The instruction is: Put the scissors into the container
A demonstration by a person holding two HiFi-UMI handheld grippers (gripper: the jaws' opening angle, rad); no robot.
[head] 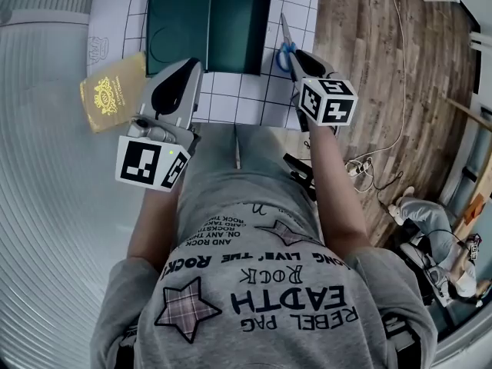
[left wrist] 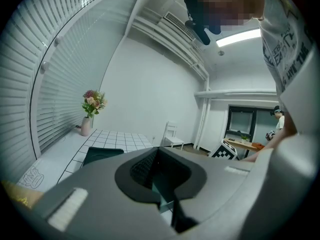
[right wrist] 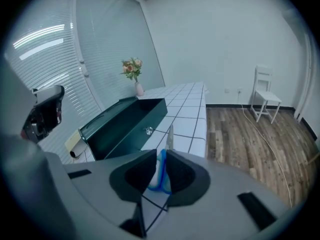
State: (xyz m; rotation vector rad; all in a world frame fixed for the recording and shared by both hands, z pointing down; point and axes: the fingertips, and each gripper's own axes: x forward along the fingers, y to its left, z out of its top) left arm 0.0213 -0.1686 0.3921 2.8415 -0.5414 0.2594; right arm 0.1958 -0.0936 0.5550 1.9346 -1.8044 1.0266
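Observation:
The scissors (head: 284,41) have blue handles and lie on the white gridded table, blades pointing away, just right of the dark green container (head: 261,29). My right gripper (head: 296,58) slants down over their handle end. In the right gripper view its jaws (right wrist: 159,176) stand almost together, and the blue handle (right wrist: 161,166) shows through the narrow slit between them. Whether the pads touch it I cannot tell. The container (right wrist: 125,121) lies to the left, open on top. My left gripper (head: 191,69) hangs shut and empty near the container's front left corner (left wrist: 102,154).
A gold packet (head: 111,91) lies on the table left of the container. A vase of flowers (right wrist: 134,74) stands at the table's far end. The table's right edge drops to a wooden floor with a cable (head: 392,91) and a white chair (right wrist: 265,96).

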